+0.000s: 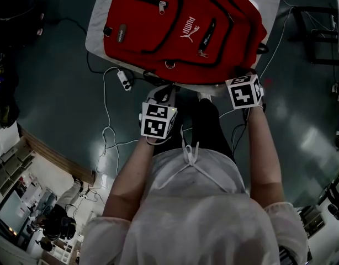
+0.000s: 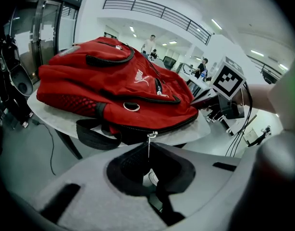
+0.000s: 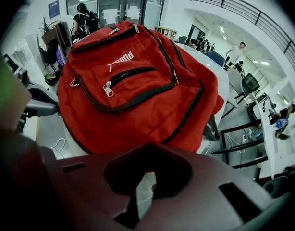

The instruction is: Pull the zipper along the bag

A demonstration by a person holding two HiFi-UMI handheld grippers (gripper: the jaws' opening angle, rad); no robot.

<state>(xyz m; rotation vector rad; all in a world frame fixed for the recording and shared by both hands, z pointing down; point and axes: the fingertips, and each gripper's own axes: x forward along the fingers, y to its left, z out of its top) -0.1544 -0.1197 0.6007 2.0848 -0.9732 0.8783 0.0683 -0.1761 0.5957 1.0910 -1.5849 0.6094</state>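
My left gripper is clenched on the zipper pull just ahead of its jaws, at the red bag's near edge. The slider sits mid-track, so how much run is left I can't judge. My right gripper is slack and empty.

Red bag, black zip trim, white logo; silver zip pull; pale grey surface; dark teal floor.

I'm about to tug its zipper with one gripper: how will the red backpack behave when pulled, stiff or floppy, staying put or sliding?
Probably floppy: the red backpack lies slumped, its fabric creased. It rests loose on the smooth table, so it may slide toward the pull unless held. The zipper pull looks thin and could slip easily.
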